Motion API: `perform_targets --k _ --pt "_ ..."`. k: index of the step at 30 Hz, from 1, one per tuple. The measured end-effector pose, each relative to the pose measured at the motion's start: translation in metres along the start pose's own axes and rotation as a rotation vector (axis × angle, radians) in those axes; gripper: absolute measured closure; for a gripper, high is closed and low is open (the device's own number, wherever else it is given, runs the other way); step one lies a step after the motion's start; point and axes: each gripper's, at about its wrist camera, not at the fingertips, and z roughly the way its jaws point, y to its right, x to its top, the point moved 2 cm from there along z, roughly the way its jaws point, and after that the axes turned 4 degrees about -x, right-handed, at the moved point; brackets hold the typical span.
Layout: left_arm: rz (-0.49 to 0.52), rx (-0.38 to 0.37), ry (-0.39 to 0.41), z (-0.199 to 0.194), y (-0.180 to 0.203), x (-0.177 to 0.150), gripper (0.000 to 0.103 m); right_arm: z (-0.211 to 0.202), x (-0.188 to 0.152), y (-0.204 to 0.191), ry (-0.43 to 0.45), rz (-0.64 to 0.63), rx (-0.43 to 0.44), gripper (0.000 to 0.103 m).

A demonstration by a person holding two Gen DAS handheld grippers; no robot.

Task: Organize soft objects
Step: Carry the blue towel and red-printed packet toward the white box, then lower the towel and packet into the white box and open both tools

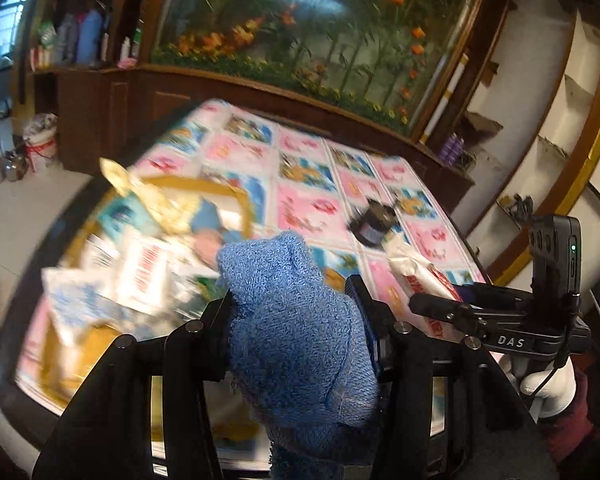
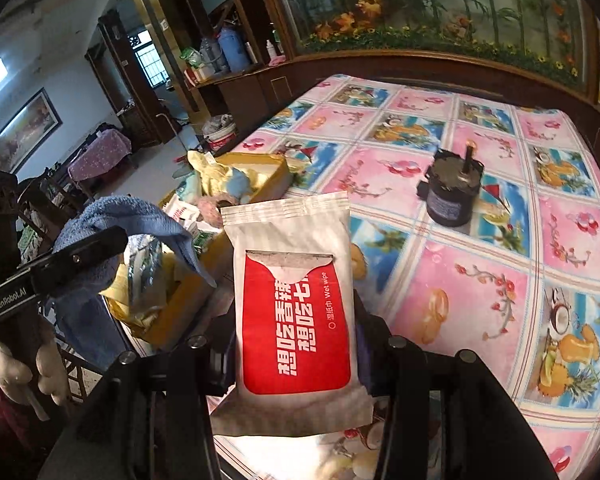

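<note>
My left gripper [image 1: 296,300] is shut on a blue towel [image 1: 296,328], held above the near edge of the table beside the yellow box [image 1: 224,194]. The towel also shows in the right wrist view [image 2: 112,216], with the left gripper's finger across it. My right gripper [image 2: 296,332] is shut on a white and red wet wipe pack [image 2: 296,300], held upright above the table; the pack shows in the left wrist view [image 1: 420,280]. The yellow box [image 2: 274,172] holds several soft things: wipe packs, yellow cloth, a blue cloth.
A small dark jar-like motor [image 2: 454,192] stands mid-table on the pink and blue patterned tablecloth [image 2: 480,280]; it also shows in the left wrist view [image 1: 374,224]. A wooden cabinet with a flower picture [image 2: 440,12] runs behind the table.
</note>
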Motion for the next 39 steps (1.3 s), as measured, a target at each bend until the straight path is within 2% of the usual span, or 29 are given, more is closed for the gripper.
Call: perform_targets --k 4,8,17,24,28,30,34,36,39 --pt "0.014 0.073 0.052 -0.017 -0.027 0.022 0.054 0.007 0.028 -0.027 0.020 -0.029 0.055 0.057" --pt "-0.006 0.094 0.058 -0.007 -0.054 0.037 0.054 0.033 0.052 -0.053 -0.006 -0.043 0.115 0.057" --pt "-0.095 0.126 0.008 0.046 -0.104 0.052 0.054 0.113 0.101 -0.077 -0.087 0.019 0.160 0.057" --pt "-0.141 0.183 -0.065 0.092 -0.136 0.059 0.052 0.169 0.114 -0.075 -0.167 0.087 0.148 0.057" --pt "-0.160 0.243 -0.083 0.096 -0.144 0.056 0.050 0.191 0.113 -0.074 -0.213 0.111 0.147 0.057" --pt "-0.175 0.253 -0.072 0.091 -0.146 0.055 0.048 0.200 0.111 -0.075 -0.227 0.111 0.146 0.057" --pt "-0.139 0.319 0.011 0.069 -0.137 0.057 0.047 0.205 0.110 -0.082 -0.226 0.085 0.143 0.055" --pt "-0.123 0.344 0.055 0.057 -0.132 0.058 0.039 0.204 0.109 -0.086 -0.218 0.060 0.124 0.055" --pt "-0.106 0.383 0.109 0.042 -0.125 0.059 0.034 0.199 0.107 -0.095 -0.188 0.001 0.089 0.054"
